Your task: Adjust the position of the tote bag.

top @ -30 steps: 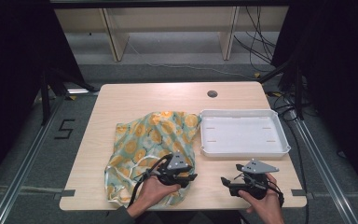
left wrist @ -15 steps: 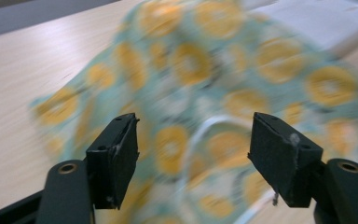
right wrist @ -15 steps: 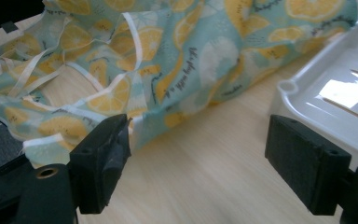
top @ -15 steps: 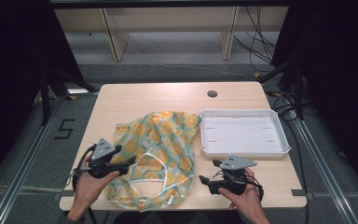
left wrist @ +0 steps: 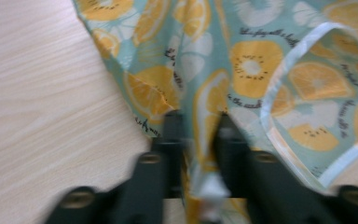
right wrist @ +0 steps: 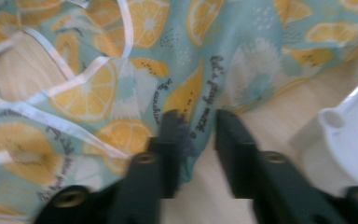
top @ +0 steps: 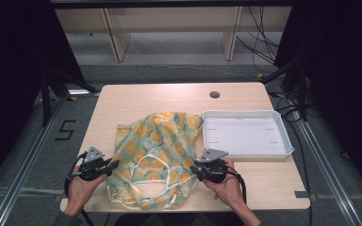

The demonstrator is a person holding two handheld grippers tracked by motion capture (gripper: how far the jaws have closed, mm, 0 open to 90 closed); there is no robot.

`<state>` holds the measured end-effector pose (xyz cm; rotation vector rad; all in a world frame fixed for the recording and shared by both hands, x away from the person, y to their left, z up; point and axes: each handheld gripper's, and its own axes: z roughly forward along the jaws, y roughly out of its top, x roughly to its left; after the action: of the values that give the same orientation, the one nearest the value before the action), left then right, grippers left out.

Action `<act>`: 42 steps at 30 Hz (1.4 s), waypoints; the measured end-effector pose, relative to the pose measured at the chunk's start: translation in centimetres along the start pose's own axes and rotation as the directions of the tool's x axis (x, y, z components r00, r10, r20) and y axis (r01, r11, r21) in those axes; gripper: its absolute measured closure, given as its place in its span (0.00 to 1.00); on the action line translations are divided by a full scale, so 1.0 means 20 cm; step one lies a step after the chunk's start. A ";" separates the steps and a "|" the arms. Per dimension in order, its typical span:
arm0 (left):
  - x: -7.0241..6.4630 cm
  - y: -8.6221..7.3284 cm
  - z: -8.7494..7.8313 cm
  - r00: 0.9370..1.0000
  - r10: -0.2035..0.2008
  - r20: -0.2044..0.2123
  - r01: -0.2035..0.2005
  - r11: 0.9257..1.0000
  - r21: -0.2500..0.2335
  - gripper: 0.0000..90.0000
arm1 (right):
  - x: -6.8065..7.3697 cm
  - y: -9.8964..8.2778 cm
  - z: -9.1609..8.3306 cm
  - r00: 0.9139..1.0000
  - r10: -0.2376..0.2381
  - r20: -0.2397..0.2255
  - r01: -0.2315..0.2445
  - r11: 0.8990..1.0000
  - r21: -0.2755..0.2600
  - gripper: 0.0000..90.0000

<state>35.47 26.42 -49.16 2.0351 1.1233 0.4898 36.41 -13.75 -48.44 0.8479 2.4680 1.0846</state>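
Observation:
A teal cloth bag [top: 158, 146] printed with orange and lemon slices, with white trim and handles, lies crumpled on the wooden table [top: 160, 99]. My left gripper [top: 114, 165] is at the bag's left edge. In the left gripper view, the left gripper [left wrist: 198, 123] has its jaws close together with a fold of the bag [left wrist: 261, 70] pinched between them. My right gripper [top: 195, 169] is at the bag's right edge. In the right gripper view, the right gripper [right wrist: 199, 121] has narrow-set jaws holding the hem of the bag [right wrist: 144, 56].
A white, empty tray [top: 245, 154] stands on the right side of the table, just past my right gripper; its corner [right wrist: 349, 135] is close by in the right gripper view. A round cable hole [top: 214, 94] sits at the far edge. Bare wood [left wrist: 42, 93] lies left of the bag.
My left gripper went from the bag's middle out to the left, then back in to its left edge. My right gripper moved left up to the bag's right edge. Both now hold fabric.

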 end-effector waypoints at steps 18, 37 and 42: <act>-0.17 0.01 -0.07 0.998 0.050 0.026 -0.049 0.998 -0.030 0.60 | -0.01 0.04 -0.23 0.991 -0.051 -0.121 0.029 0.984 -0.178 0.46; -0.29 0.07 -0.15 0.996 0.018 0.085 -0.008 0.992 -0.128 0.43 | 0.32 -0.03 0.00 0.889 -0.182 -0.420 0.182 0.982 -0.039 0.22; -0.29 0.07 -0.15 0.996 0.022 0.083 -0.012 0.993 -0.121 0.43 | 0.37 -0.04 0.05 0.877 -0.203 -0.436 0.223 0.975 -0.006 0.24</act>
<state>31.26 22.43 -46.07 1.9443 1.0032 0.4650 30.88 -8.92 -50.07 0.3499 2.8717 1.2489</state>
